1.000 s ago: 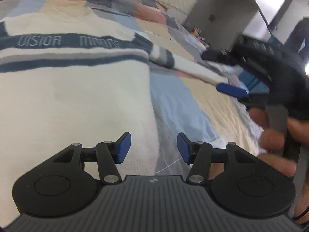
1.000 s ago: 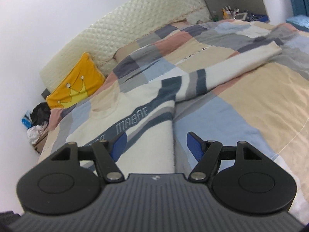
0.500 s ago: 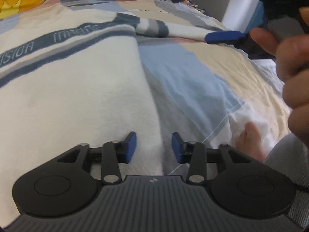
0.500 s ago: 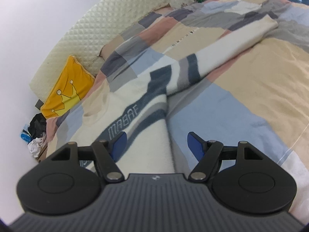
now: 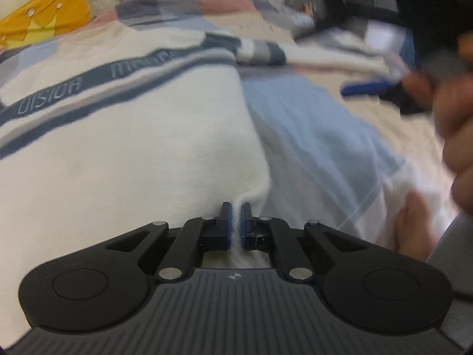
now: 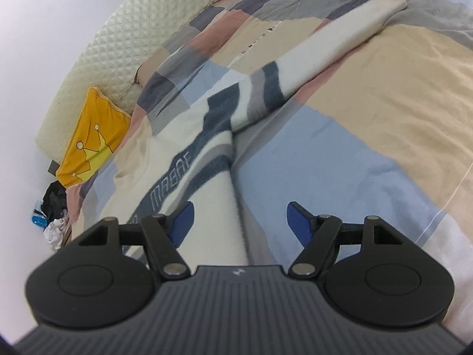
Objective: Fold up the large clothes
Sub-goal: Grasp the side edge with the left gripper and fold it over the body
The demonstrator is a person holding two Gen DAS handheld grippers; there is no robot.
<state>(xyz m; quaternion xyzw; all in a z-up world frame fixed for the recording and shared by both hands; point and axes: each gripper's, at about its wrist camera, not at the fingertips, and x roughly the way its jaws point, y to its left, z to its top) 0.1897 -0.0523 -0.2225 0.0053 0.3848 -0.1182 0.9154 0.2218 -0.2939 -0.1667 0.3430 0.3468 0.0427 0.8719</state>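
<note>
A cream sweater with navy and grey stripes and lettering lies flat on the bed. My left gripper is shut on a pinched fold at the sweater's near right edge, its blue pads squeezing the cloth. In the right wrist view the same sweater runs up the middle, its sleeve stretched away to the upper right. My right gripper is open, straddling the sweater's side edge without touching it. The right gripper's blue fingertip and the hand holding it show at the right of the left wrist view.
A patchwork duvet in blue, beige, grey and pink covers the bed. A yellow crown cushion leans on the quilted headboard. Clothes lie heaped on the floor at the left. A person's foot rests on the duvet.
My left gripper dropped onto the sweater's right edge and closed on a fold of it. My right gripper came lower and rolled, staying open.
</note>
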